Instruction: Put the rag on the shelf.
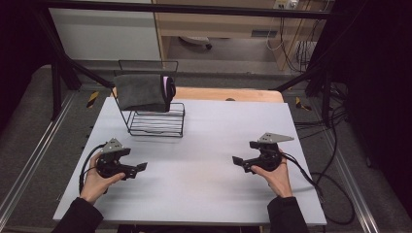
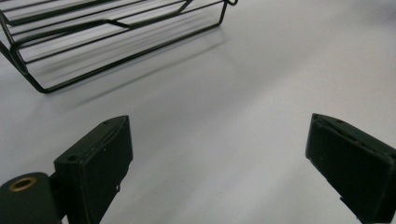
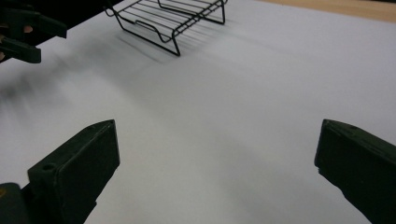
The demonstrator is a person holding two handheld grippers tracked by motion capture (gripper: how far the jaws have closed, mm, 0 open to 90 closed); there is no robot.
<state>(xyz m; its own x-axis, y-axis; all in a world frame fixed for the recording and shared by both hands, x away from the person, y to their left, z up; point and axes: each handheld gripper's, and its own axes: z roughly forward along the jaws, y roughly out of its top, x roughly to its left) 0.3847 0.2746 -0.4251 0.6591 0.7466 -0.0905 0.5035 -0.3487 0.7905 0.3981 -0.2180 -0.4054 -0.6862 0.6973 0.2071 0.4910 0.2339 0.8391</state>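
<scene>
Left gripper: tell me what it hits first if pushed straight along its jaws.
Likely the wire rack. The left gripper stands open over bare table, with the rack's near edge ahead, slightly left; depth is unclear.

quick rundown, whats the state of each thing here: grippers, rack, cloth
left gripper: open, holding nothing, low over the table
right gripper: open, holding nothing, low over the table
wire rack: upright at the table's far left, bottom shelf bare
grey cloth: draped over the rack's top bar, hanging down
</scene>
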